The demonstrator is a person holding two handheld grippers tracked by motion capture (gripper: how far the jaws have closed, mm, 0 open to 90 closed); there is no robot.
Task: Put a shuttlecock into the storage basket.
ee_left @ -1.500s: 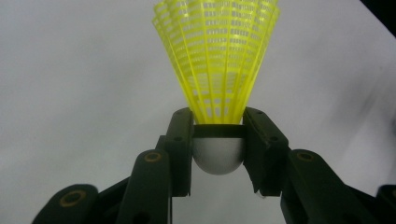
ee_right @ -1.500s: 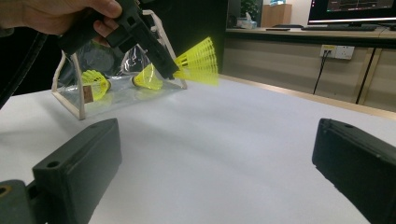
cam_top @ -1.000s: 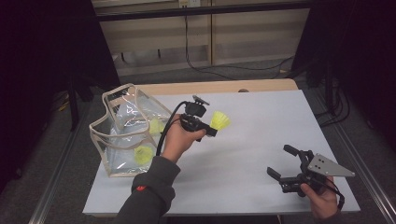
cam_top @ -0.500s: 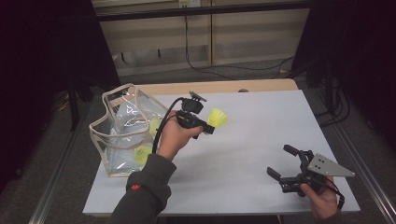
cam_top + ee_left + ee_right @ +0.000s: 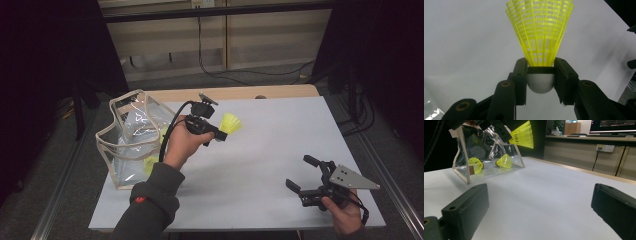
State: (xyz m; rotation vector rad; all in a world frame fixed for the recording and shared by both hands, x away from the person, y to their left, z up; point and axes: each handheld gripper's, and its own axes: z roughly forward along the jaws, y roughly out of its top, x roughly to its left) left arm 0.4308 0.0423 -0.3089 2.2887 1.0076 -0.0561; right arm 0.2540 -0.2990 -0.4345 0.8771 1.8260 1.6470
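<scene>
Left hand-held gripper (image 5: 216, 134) clamps shuttlecock (image 5: 231, 123) by its cork, skirt pointing away from clear pouch (image 5: 131, 145). Pouch mouth lies just beside, behind the gripper. Right hand-held gripper (image 5: 306, 175) gapes empty, well apart from pouch.

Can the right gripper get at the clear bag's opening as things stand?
Probably not directly: the right gripper sits open across the table, and the left gripper, holding a shuttlecock, hangs between it and the clear bag.

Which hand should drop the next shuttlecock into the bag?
Left: its tongs already clamp the yellow plastic shuttlecock beside the clear plastic bag. Right tongs are open, far off.
</scene>
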